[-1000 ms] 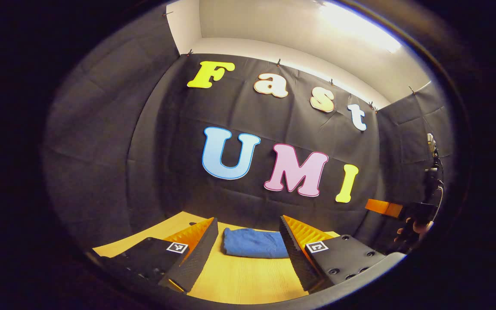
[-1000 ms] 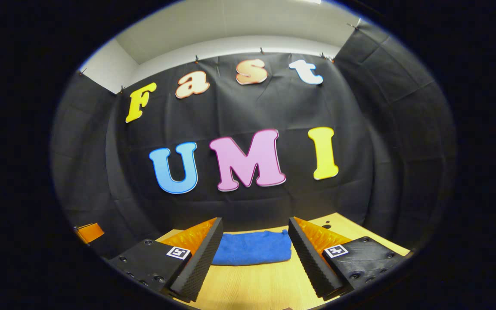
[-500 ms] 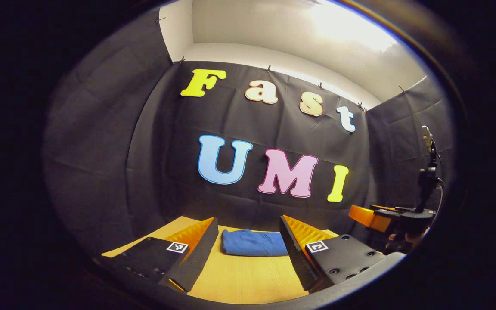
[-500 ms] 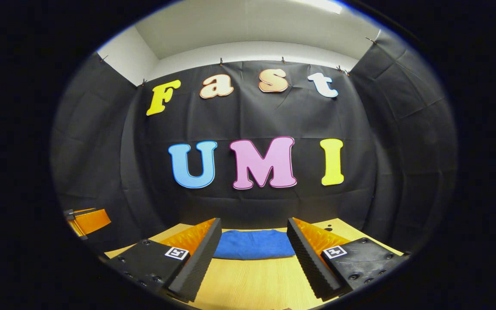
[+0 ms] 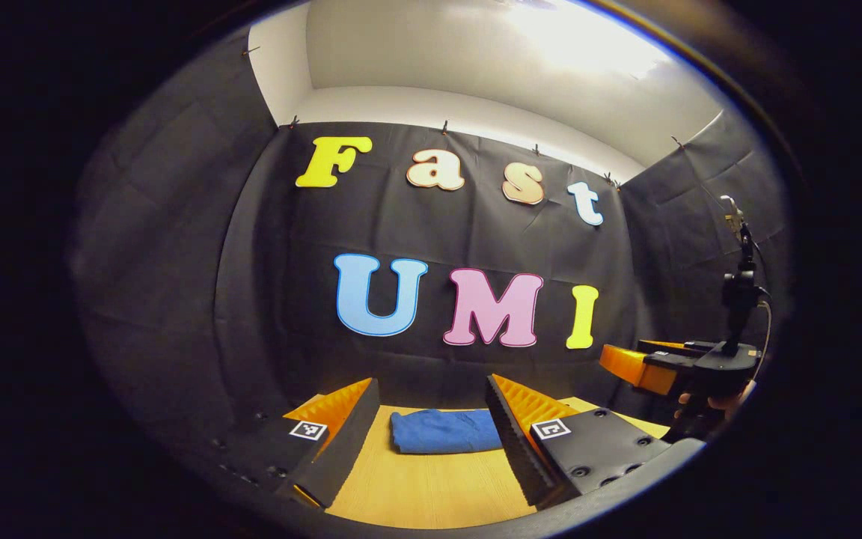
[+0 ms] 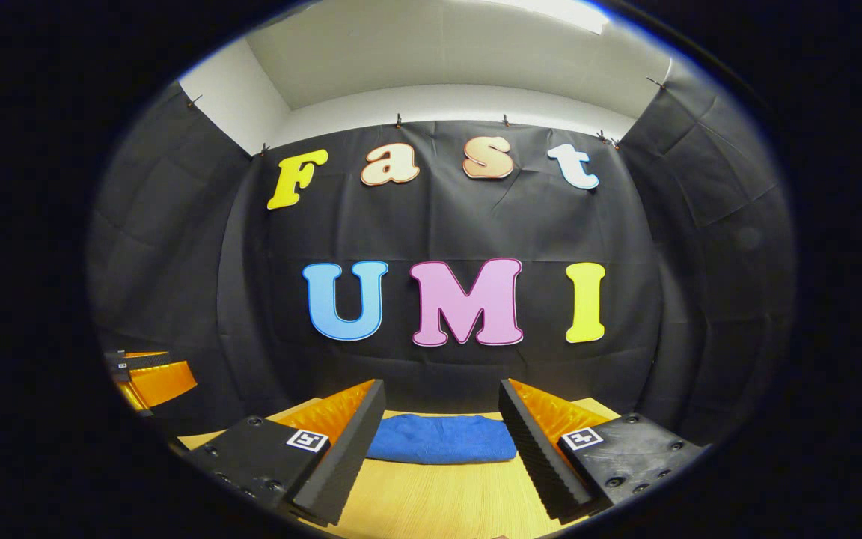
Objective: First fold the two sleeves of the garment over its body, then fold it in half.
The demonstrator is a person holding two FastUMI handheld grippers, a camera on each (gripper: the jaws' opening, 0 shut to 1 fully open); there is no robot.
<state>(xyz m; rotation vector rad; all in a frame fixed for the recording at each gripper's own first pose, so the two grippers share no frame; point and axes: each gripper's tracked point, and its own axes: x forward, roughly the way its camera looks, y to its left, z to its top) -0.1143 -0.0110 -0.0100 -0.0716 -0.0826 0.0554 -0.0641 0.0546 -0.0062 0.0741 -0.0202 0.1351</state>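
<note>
The blue garment (image 5: 443,431) lies folded into a compact bundle on the wooden table (image 5: 416,486), close to the back wall. In the left gripper view my left gripper (image 5: 431,400) hangs open, well short of the bundle, nothing between its fingers. The other gripper (image 5: 629,367) shows at the far right of that view, held by a hand (image 5: 715,404). In the right gripper view the folded garment (image 6: 442,439) lies ahead between the fingers of my right gripper (image 6: 442,397), which is open and apart from it. The left gripper (image 6: 150,378) shows at the far left there.
The black cloth wall (image 6: 438,224) stands just behind the garment. A black stand with a cable (image 5: 738,292) rises at the right edge of the left gripper view. Bare wood (image 6: 431,501) lies between each gripper and the bundle.
Both grippers have drawn back and tilted up, so the wall has slid down in both views. The folded garment has stayed in place. Each gripper now shows further into the other's view.
</note>
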